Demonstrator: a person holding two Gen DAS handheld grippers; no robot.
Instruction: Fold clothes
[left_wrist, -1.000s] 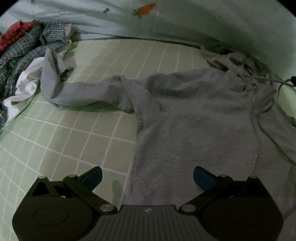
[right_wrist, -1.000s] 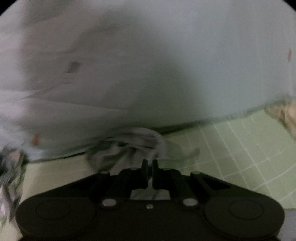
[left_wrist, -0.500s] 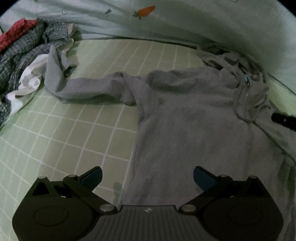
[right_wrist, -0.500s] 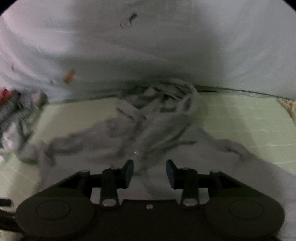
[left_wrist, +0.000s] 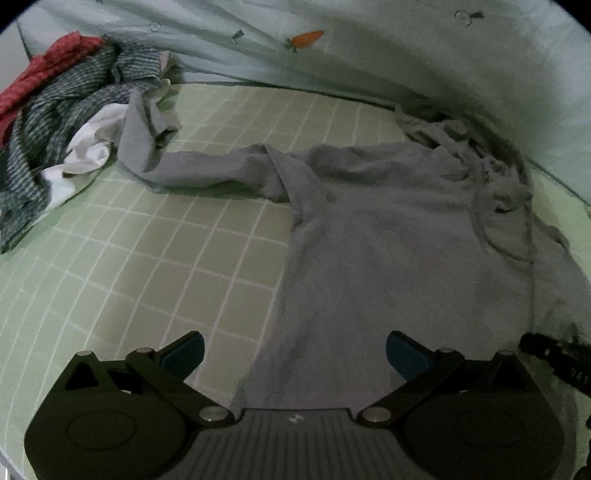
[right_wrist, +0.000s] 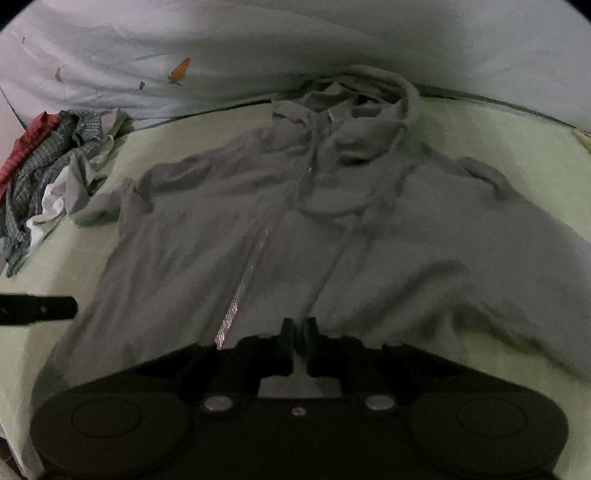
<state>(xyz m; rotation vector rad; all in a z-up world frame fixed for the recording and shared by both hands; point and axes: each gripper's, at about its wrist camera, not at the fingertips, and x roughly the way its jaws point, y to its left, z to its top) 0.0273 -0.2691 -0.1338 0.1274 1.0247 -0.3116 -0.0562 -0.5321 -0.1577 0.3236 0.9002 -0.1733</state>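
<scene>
A grey zip hoodie (left_wrist: 388, 240) lies front up on a green checked bed sheet (left_wrist: 155, 266), its hood bunched at the far end and one sleeve stretched out to the left. My left gripper (left_wrist: 293, 352) is open and empty above the hoodie's lower left edge. In the right wrist view the hoodie (right_wrist: 207, 236) fills the middle, with its zipper (right_wrist: 240, 288) running down it. My right gripper (right_wrist: 297, 332) is shut, low over the hoodie's lower front beside the zipper. Whether it pinches any cloth is hidden.
A pile of clothes, checked (left_wrist: 48, 122), red and white, lies at the far left of the bed. It also shows in the right wrist view (right_wrist: 44, 162). A pale quilt with carrot prints (left_wrist: 303, 40) is heaped along the back.
My right gripper drew back from the hood to the hoodie's lower front and its jaws went from open to shut. The hoodie now lies flatter. My left gripper barely moved.
</scene>
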